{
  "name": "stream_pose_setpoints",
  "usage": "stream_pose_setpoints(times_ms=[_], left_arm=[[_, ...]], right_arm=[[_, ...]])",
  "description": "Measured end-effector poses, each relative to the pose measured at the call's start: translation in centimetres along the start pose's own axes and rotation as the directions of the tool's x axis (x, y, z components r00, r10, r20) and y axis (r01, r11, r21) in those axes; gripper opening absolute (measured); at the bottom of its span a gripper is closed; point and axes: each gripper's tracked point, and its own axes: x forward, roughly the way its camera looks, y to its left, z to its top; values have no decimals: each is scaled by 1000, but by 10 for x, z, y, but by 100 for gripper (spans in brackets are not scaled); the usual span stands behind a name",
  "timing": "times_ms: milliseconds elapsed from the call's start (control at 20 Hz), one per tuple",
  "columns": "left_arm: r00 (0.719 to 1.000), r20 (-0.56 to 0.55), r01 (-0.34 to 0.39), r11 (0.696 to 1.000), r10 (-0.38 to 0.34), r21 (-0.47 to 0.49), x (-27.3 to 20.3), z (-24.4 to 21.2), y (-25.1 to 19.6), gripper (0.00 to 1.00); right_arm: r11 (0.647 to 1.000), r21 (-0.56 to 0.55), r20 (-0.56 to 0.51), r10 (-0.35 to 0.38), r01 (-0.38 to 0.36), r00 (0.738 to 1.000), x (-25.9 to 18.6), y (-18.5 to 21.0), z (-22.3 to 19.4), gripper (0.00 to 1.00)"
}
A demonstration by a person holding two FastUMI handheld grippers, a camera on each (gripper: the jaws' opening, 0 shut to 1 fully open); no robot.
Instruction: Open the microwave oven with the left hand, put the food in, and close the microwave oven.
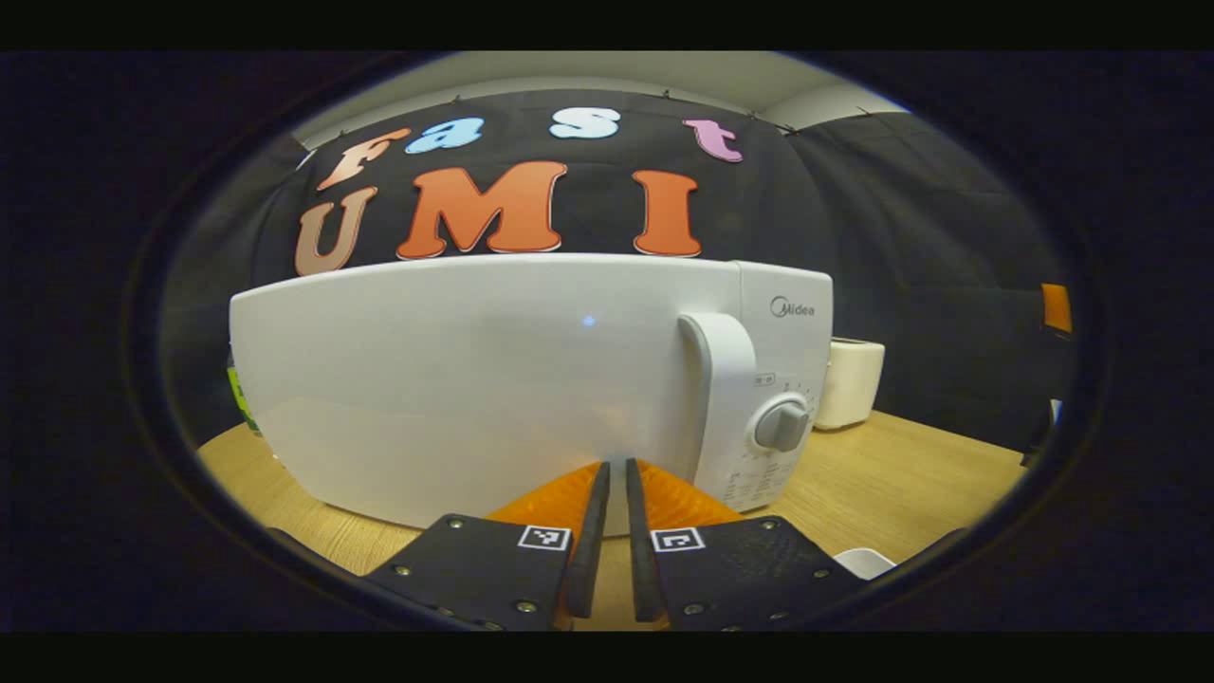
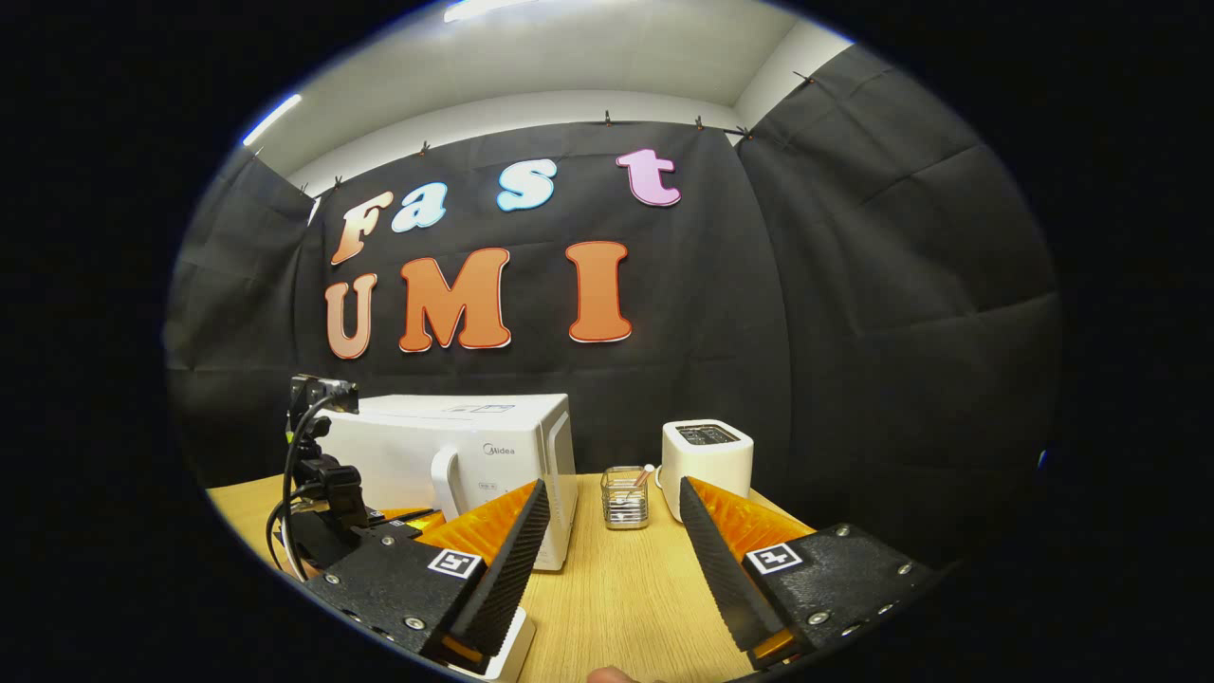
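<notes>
1. Left gripper view: the left gripper (image 1: pixel 615 474), fingers nearly together and empty, faces the closed white plastic microwave oven (image 1: pixel 474 379); its rigid vertical handle (image 1: pixel 721 398) right of the door looks the sensible hold.
2. Right gripper view: the right gripper (image 2: pixel 615 531) spread wide, empty; the microwave stands on the wooden table (image 2: pixel 626 588), left of a white toaster (image 2: pixel 707 465).

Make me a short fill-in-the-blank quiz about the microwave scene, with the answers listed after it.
1. The microwave door is ____.
2. The left claw has its fingers nearly together, so it is ____.
3. The right claw has its fingers spread apart, so it is ____.
4. The white toaster and the glass jar both stand on the wooden ____.

Answers: closed; shut; open; table
</notes>
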Motion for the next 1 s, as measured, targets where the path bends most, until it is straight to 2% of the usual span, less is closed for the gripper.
stream_pose_setpoints(times_ms=[100,150,200,400,550,700,750,900,1000], left_arm=[[1000,1,-10,1000,10,6,-6,4,6,17],[1000,11,1,1000,-1,-2,-13,12,6,14],[999,31,14,1000,-14,-9,-20,23,6,17],[994,111,19,1000,-18,-6,-59,73,32,20],[992,126,-19,1000,21,-19,-92,104,67,26],[990,128,-61,998,63,-17,-125,140,104,35],[988,132,-86,996,87,-13,-136,153,119,41],[977,146,-152,988,152,-14,-171,187,157,49],[969,153,-192,981,193,-23,-193,206,180,60]], right_arm=[[1000,-20,4,-1,1,1000,-1,2,4,86],[1000,-27,6,-4,4,1000,-1,3,7,86],[1000,-30,11,-4,4,1000,-1,3,12,86],[1000,-18,52,12,-11,999,-2,14,38,86],[999,-30,74,31,-29,997,-3,23,55,88],[999,-41,62,21,-19,998,2,26,72,89],[999,-37,65,29,-27,997,1,30,80,90],[998,-21,106,57,-55,993,1,38,113,89],[996,9,138,84,-86,987,-2,43,133,89]])
